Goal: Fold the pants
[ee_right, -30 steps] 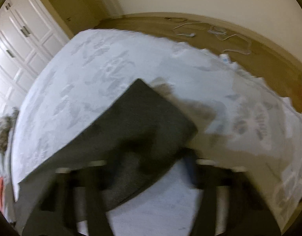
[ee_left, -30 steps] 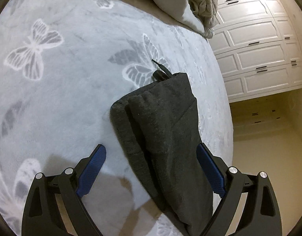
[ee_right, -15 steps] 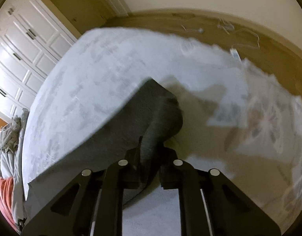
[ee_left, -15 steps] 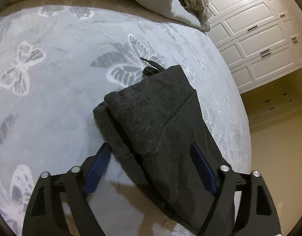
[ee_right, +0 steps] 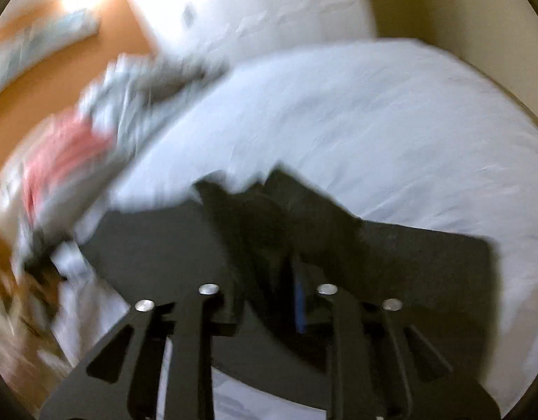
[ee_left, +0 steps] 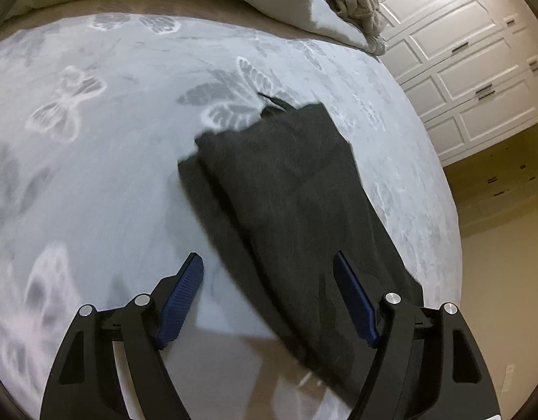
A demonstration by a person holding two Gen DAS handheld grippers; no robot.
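right wrist: right gripper (ee_right: 269,287) clamping pants (ee_right: 391,255), left gripper (ee_left: 269,269) wide

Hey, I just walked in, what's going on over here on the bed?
Someone is folding dark grey pants on a butterfly-print blanket, with a handheld gripper in each hand. The right gripper has its jaws shut on a bunched part of the fabric, with the pants spread under it; that view is blurred. The left gripper hangs above the pants with its jaws wide open and grips nothing. A drawstring pokes out at the far end of the pants.
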